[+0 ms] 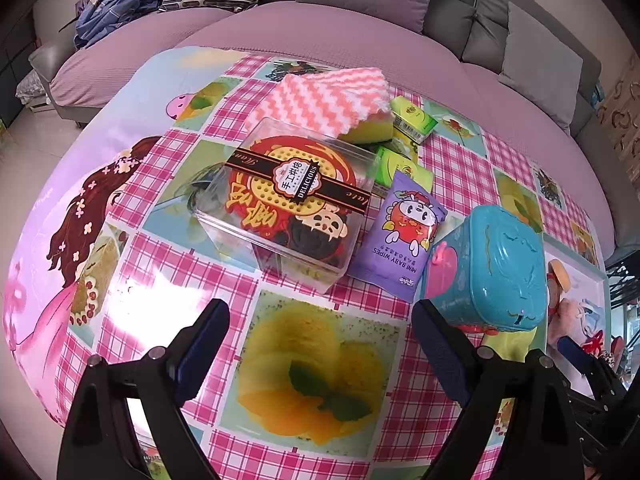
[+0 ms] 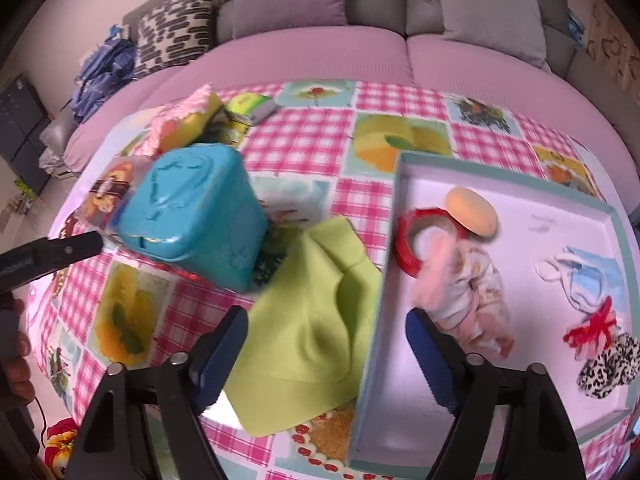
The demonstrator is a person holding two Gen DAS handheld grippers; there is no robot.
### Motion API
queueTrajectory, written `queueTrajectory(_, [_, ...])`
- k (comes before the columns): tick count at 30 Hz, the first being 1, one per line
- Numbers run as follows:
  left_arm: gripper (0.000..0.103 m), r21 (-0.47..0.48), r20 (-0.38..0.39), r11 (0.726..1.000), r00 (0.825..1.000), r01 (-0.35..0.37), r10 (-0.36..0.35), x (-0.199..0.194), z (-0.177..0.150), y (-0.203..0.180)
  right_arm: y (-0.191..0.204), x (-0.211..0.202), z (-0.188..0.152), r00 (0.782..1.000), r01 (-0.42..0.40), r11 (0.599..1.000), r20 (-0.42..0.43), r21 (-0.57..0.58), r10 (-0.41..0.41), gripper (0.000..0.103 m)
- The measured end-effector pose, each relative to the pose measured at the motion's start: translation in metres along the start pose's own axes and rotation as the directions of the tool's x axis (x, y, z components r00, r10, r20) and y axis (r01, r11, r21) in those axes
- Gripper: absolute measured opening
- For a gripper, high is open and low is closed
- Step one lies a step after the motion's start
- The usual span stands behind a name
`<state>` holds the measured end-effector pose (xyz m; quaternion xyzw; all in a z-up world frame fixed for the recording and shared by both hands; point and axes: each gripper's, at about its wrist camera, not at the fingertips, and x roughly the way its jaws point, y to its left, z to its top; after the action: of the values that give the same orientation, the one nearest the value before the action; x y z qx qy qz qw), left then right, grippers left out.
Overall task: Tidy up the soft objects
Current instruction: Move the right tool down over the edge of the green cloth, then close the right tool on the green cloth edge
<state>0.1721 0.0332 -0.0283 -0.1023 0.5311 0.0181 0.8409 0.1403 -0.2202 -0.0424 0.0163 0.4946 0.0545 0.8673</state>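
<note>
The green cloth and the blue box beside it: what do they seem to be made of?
The green cloth looks like soft, matte fabric, perhaps felt or microfibre: it lies in loose folds. The blue box looks like hard moulded plastic with a slight gloss: raised shapes show on its top.

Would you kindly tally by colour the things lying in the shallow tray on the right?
Red: 2, the red tape ring and the red yarn bow.
Pink: 1, the pink plush doll.
Orange: 1, the round orange sponge puff.
Blue: 1, the light blue face mask.
Black and white: 1, the leopard-print pouch.
Total: 6 in the tray.
</note>
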Motion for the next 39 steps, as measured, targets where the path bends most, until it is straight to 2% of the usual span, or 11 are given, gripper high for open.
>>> queueTrajectory(7, [0.093, -0.005, 0.0, 1.0, 1.0, 0.006, -0.006, 0.0, 0.0, 0.0, 0.024, 0.01, -0.002, 0.999, -0.03, 0.997, -0.024, -0.077, 0.029, 0.07])
queueTrajectory(11, [0.093, -0.005, 0.0, 1.0, 1.0, 0.009, -0.009, 0.0, 0.0, 0.0, 0.026, 0.024, -0.007, 0.997, -0.025, 0.997, -0.072, -0.078, 0.02, 0.069])
queueTrajectory(15, [0.093, -0.01, -0.002, 1.0, 1.0, 0.015, -0.015, 0.001, -0.001, 0.0, 0.031, 0.029, -0.007, 0.997, 0.005, 0.995, -0.074, -0.099, -0.012, 0.069])
queueTrajectory(21, [0.093, -0.011, -0.004, 1.0, 1.0, 0.017, -0.017, 0.001, -0.001, 0.0, 0.042, 0.039, -0.014, 0.993, -0.002, 0.992, -0.121, -0.127, -0.014, 0.069])
queueTrajectory(26, [0.093, -0.011, -0.005, 1.0, 1.0, 0.018, -0.018, 0.002, -0.001, 0.0, 0.051, 0.041, -0.018, 0.992, 0.036, 0.986, -0.113, -0.166, -0.055, 0.07])
queueTrajectory(30, [0.093, -0.011, -0.007, 1.0, 1.0, 0.018, -0.019, 0.002, -0.001, 0.0, 0.052, 0.04, -0.02, 0.992, 0.034, 0.987, -0.111, -0.156, -0.051, 0.07])
queueTrajectory(33, [0.093, -0.011, -0.008, 1.0, 1.0, 0.019, -0.019, 0.002, -0.001, 0.001, 0.053, 0.038, -0.021, 0.993, 0.044, 0.986, -0.104, -0.159, -0.061, 0.062])
queueTrajectory(35, [0.093, -0.01, -0.008, 1.0, 1.0, 0.02, -0.02, 0.002, -0.001, 0.001, 0.047, 0.039, -0.016, 0.993, 0.05, 0.988, -0.095, -0.147, -0.065, 0.04])
queueTrajectory(39, [0.093, -0.012, -0.006, 1.0, 1.0, 0.022, -0.022, 0.002, -0.001, 0.002, 0.038, 0.037, -0.013, 0.994, 0.053, 0.992, -0.085, -0.119, -0.063, 0.03])
